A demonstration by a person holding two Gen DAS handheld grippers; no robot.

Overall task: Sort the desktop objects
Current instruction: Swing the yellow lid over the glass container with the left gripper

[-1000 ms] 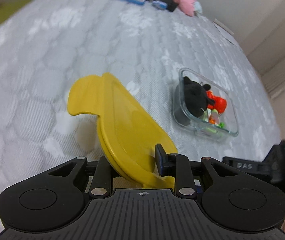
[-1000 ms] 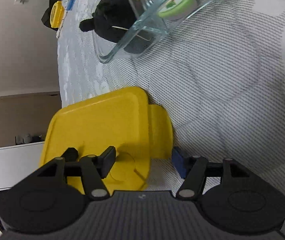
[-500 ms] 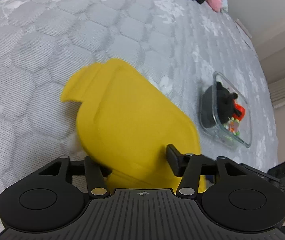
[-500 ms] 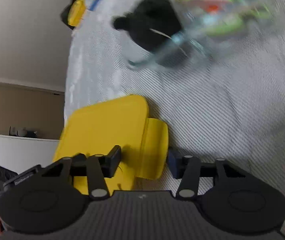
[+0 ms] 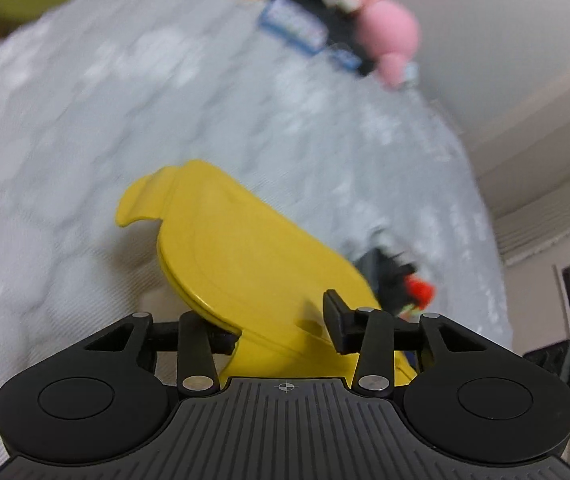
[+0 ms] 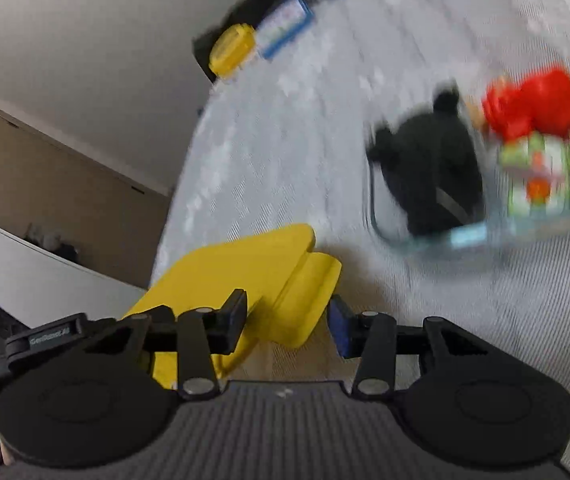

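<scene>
Left wrist: left gripper (image 5: 281, 326) clamped on the near edge of the yellow lid (image 5: 245, 256), lid tilted, its far tab raised off the grey quilt (image 5: 85, 120). Right gripper (image 6: 287, 324) straddles the lid's side tab, fingers apart, not pinching. Glass container (image 6: 485, 184) of toys lies beyond the lid, blurred. Bare quilt to the left.

Grey quilted bed surface (image 5: 133, 128): clear glass container (image 6: 437, 236); beyond it, far edge, pink plush (image 5: 389, 36), small yellow box (image 6: 232, 50).
</scene>
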